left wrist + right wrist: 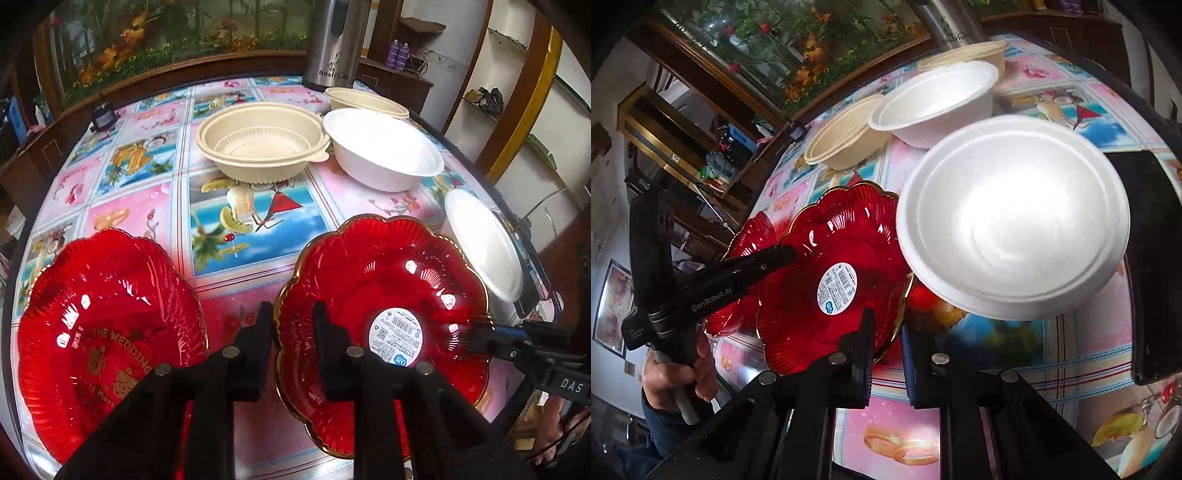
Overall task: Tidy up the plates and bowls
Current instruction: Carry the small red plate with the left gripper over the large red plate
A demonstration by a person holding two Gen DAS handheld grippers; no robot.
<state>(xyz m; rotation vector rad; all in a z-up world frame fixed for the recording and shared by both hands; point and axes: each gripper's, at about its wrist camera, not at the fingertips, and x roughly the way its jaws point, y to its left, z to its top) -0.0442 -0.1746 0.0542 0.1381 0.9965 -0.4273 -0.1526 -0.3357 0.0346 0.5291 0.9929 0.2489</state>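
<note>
Both tongs stand apart, the left tongs [290, 325] straddling the near rim of the labelled red plate [384, 295] and the right tongs [886, 332] at its opposite edge, with a white bowl [1012, 218] just beyond them.

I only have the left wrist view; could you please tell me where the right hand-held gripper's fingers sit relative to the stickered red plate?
Observer: The stickered red plate's rim lies in the gap between the right hand-held gripper's fingers. I cannot tell whether they are clamped.
Operator: Thanks. Is there any marking on my left one?
Observer: The left hand-held gripper reads "GenRobot.AI" along its side.
Operator: And what is holding it?
Observer: A bare hand grips its handle from below.
</note>
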